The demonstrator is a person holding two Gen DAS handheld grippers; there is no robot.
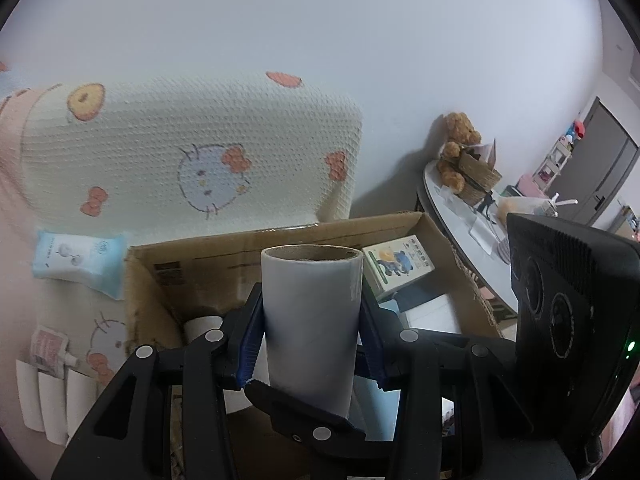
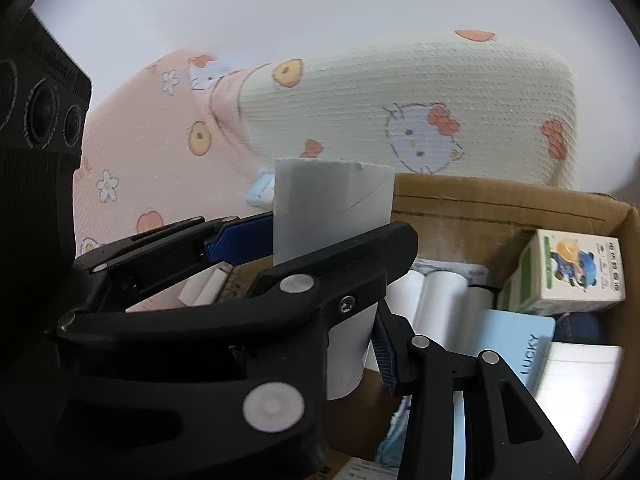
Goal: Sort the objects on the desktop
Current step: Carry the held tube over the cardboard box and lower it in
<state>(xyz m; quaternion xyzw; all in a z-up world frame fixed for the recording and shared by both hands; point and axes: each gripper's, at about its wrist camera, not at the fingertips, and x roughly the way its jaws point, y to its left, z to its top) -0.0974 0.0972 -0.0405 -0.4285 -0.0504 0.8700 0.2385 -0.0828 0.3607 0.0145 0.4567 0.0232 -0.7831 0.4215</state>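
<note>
Left gripper [image 1: 312, 320] is clamping a white paper roll with a brown cardboard core [image 1: 311, 312]; both blue pads [image 1: 251, 344] are pressing flat on the roll's sides, and the roll is standing upright between them, its open end facing the top of the frame. Right gripper [image 2: 320, 276] is gripping a second white roll [image 2: 332, 216]: one blue pad [image 2: 240, 240] is lying against it at 9 o'clock, the other [image 2: 386, 356] is showing at 5 o'clock, and the roll's torn upper edge is sticking up past the black finger that is crossing it. Both rolls are being held over an open cardboard box [image 1: 208, 264], which is filling the lower middle of each view. Inside the box, in the right wrist view, white rolls [image 2: 436, 296] are lying side by side at centre, a pale blue card printed LUCKY [image 2: 520, 344] is sitting at 4 o'clock, a white notebook edge [image 2: 576, 392] is lying beside it, and a small carton with a cartoon bear [image 2: 576, 276] is resting at 3 o'clock against the box wall. In the left wrist view, outside the box at 9 o'clock, a pale blue tissue pack [image 1: 78, 264] is lying on the cartoon-cat bedding [image 1: 192, 152]; at 8 o'clock a small sachet [image 1: 48, 348] is sitting above three white rolls [image 1: 52, 400]. Farther off at 2 o'clock, a teddy bear [image 1: 456, 144] is leaning on a woven basket [image 1: 478, 180] on a round white table [image 1: 452, 216].
</note>
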